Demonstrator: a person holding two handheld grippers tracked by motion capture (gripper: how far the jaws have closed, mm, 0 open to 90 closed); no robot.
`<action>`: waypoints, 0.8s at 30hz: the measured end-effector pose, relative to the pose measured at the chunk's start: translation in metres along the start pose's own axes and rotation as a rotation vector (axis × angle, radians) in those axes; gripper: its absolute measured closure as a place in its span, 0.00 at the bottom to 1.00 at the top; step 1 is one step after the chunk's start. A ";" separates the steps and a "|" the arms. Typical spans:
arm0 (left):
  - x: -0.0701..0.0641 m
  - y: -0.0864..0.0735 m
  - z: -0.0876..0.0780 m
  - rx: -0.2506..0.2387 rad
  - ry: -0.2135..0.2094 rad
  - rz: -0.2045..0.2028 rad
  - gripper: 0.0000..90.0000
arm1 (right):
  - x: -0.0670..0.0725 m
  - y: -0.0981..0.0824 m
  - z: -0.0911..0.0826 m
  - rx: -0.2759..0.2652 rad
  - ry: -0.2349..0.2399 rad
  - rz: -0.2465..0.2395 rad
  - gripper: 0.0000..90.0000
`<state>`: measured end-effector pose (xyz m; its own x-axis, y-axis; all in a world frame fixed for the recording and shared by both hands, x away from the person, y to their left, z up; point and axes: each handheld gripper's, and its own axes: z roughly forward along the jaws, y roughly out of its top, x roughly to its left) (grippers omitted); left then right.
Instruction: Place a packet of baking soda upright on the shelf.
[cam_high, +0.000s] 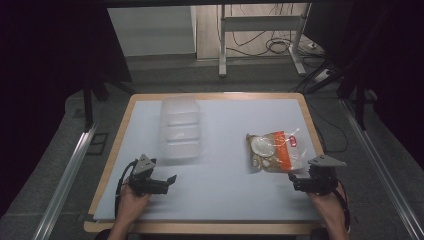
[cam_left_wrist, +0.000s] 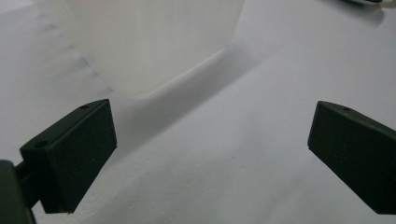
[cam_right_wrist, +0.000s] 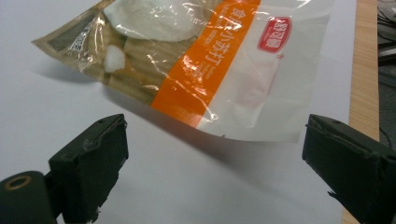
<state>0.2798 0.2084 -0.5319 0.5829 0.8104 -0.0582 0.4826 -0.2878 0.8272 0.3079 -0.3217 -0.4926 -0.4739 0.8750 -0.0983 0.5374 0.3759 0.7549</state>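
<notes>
Nothing is in my grip yet, so I judge the work to be at its very start. In the high view my left gripper (cam_high: 172, 178) sits at the lower left of the frame, low over the white-covered desk (cam_high: 225, 190), and my right gripper (cam_high: 291, 176) sits at the lower right. Both are spread wide: in each gripper view the two black jaws stand far apart at the bottom corners with bare white surface between them.

The clear plastic snack packet with an orange band and a red label (cam_high: 274, 150) lies flat on the desk at centre right of the high view, just above my right gripper. In the right gripper view the packet (cam_right_wrist: 205, 60) fills the upper half, its near edge close ahead of the jaws but not between them.

The translucent rectangular plastic container (cam_high: 180, 127) stands at the upper left of centre in the high view, near my left gripper and apart from the packet. In the left gripper view its corner (cam_left_wrist: 149, 42) rises at the top.

As I read it, everything is left to do: closing on the packet, lifting it, and carrying it to the container.
</notes>
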 end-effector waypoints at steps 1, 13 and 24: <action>0.000 0.000 0.001 -0.004 -0.001 0.002 0.01 | -0.003 -0.001 0.000 0.004 0.002 0.010 0.08; -0.005 -0.002 0.006 0.025 -0.008 0.058 0.00 | -0.012 -0.004 0.000 0.001 -0.014 0.041 0.08; -0.005 -0.002 0.007 0.038 0.000 0.063 0.01 | -0.010 -0.003 0.002 0.002 -0.009 0.026 0.08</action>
<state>0.2803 0.2015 -0.5368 0.6128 0.7902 -0.0065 0.4691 -0.3571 0.8077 0.3126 -0.3314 -0.4946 -0.4540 0.8870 -0.0846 0.5505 0.3539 0.7561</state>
